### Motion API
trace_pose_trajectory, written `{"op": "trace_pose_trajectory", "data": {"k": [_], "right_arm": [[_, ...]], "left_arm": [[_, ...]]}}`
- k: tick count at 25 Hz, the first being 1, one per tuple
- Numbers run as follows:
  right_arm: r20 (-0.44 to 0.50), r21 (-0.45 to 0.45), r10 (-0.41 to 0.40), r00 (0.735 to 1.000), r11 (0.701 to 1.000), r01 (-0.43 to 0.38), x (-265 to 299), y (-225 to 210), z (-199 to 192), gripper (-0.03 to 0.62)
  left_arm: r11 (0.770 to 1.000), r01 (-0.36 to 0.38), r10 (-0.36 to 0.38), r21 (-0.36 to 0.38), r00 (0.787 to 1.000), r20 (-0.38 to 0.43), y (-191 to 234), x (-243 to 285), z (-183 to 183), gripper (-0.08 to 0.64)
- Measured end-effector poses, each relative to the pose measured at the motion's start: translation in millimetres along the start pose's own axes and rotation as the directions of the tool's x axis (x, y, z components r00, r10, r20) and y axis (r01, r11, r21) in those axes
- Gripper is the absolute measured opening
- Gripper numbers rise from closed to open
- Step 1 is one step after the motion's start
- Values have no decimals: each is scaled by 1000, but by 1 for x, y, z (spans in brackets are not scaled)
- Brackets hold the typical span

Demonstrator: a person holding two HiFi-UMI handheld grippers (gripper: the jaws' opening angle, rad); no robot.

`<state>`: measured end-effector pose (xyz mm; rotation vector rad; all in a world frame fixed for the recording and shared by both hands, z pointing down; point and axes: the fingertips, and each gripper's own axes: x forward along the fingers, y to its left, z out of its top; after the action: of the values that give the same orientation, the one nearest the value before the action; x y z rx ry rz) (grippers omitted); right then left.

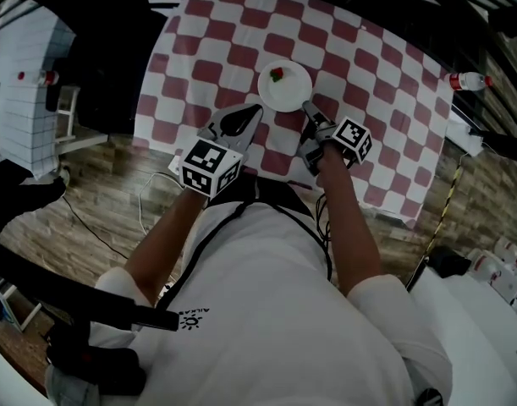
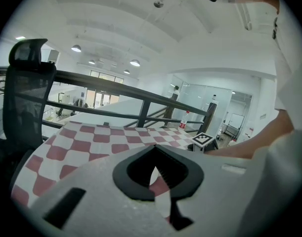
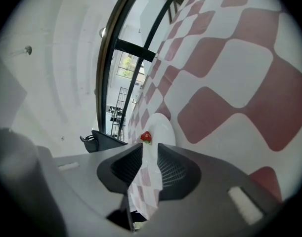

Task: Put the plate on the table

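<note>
A white plate (image 1: 288, 91) lies on the red-and-white checked tablecloth (image 1: 368, 74), with a small red fruit (image 1: 277, 74) on it. My right gripper (image 1: 306, 105) is at the plate's near right rim. In the right gripper view its jaws (image 3: 146, 147) stand apart; the plate (image 3: 163, 125) and fruit (image 3: 146, 137) lie just beyond the tips, and no pad presses on them. My left gripper (image 1: 256, 108) hovers at the plate's near left side. Its jaws (image 2: 153, 149) are shut on nothing, with only cloth (image 2: 91, 137) behind them.
A plastic bottle with a red cap (image 1: 470, 80) stands at the table's far right edge. A black office chair (image 2: 29, 93) is to the left, and a dark railing (image 2: 141, 95) runs behind the table. A cable (image 1: 144, 205) lies on the wooden floor in front.
</note>
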<state>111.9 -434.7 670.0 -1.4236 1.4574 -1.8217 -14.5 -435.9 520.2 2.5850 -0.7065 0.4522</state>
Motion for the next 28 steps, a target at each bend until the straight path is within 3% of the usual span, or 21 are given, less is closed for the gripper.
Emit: {"op": "trace_pose_trajectory", "data": {"k": [3, 12, 17, 21, 24, 28], "right_arm": [[12, -49, 47, 999, 998, -46, -13, 18, 1, 26], [30, -154, 173, 984, 974, -166, -60, 68, -9, 6], [42, -229, 272, 961, 939, -255, -91, 101, -14, 6], [48, -301, 291, 956, 916, -264, -115, 117, -19, 6], [24, -391, 312, 950, 877, -278, -131, 130, -26, 6], [15, -446, 347, 938, 842, -304, -144, 147, -33, 6]], "left_arm": [[1000, 0, 0, 10, 1000, 16, -3, -4, 9, 2], [999, 22, -23, 31, 999, 48, -22, -17, 29, 2], [999, 19, -21, 32, 998, 63, -28, -26, 35, 2], [999, 19, -22, 38, 996, 84, -31, -36, 44, 2], [999, 21, -25, 41, 995, 99, -36, -43, 50, 2], [999, 22, -28, 47, 992, 126, -38, -48, 61, 2]]}}
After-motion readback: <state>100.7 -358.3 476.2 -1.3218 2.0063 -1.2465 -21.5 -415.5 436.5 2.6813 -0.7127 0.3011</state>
